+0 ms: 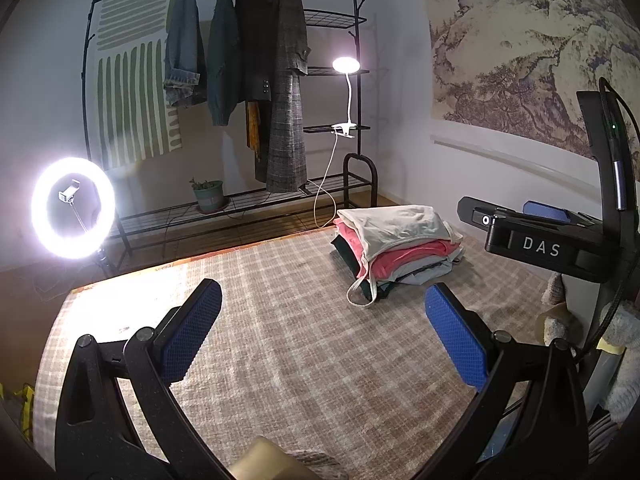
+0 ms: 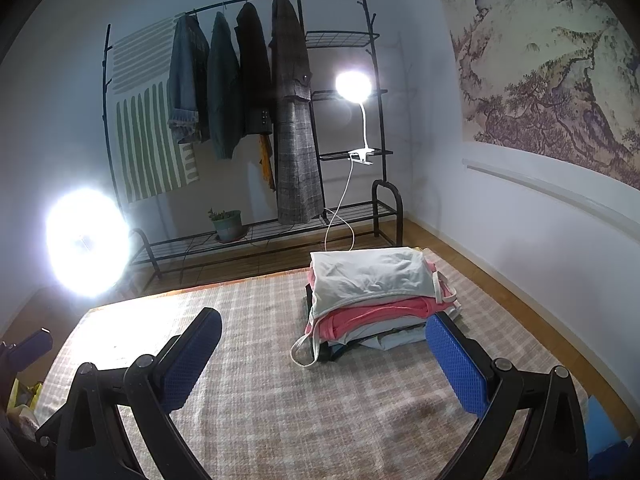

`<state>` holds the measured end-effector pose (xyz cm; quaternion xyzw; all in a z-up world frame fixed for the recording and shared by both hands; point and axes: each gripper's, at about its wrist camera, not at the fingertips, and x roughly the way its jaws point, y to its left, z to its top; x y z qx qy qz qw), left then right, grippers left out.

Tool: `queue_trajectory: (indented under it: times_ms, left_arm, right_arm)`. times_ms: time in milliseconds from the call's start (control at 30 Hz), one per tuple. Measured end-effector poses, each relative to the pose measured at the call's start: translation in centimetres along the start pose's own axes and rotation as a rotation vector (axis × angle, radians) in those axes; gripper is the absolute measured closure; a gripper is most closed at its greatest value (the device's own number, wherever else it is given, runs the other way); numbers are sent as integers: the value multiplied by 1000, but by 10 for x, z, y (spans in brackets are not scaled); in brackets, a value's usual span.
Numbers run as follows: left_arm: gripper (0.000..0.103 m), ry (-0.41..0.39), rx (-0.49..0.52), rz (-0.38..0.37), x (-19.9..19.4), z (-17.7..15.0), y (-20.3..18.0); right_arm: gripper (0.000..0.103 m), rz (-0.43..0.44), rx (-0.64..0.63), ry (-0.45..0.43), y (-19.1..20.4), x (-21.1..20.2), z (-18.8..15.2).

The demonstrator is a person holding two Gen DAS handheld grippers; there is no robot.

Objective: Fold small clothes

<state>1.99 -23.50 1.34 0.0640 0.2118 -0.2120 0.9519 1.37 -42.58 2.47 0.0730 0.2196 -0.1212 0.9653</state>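
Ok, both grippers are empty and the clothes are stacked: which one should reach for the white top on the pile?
Probably the right gripper. In its view the white top and its dangling strap sit just ahead of its open jaws. The left gripper is also open, but the stack of clothes lies farther ahead, off to its right.

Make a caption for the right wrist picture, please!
Open right gripper hovers over a checked cloth, facing a stack of folded clothes.

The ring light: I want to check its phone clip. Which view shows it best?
The left wrist view: the ring light reads as a clear ring with the clip inside. In the right wrist view it is a blown-out glare, clip hidden.
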Motion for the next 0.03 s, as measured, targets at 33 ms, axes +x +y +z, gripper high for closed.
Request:
queue_trajectory:
  times_ms: [33]
  left_arm:
    - [0, 3, -2, -1, 1, 0, -1]
  right_arm:
    - [0, 1, 1, 1, 0, 0, 0]
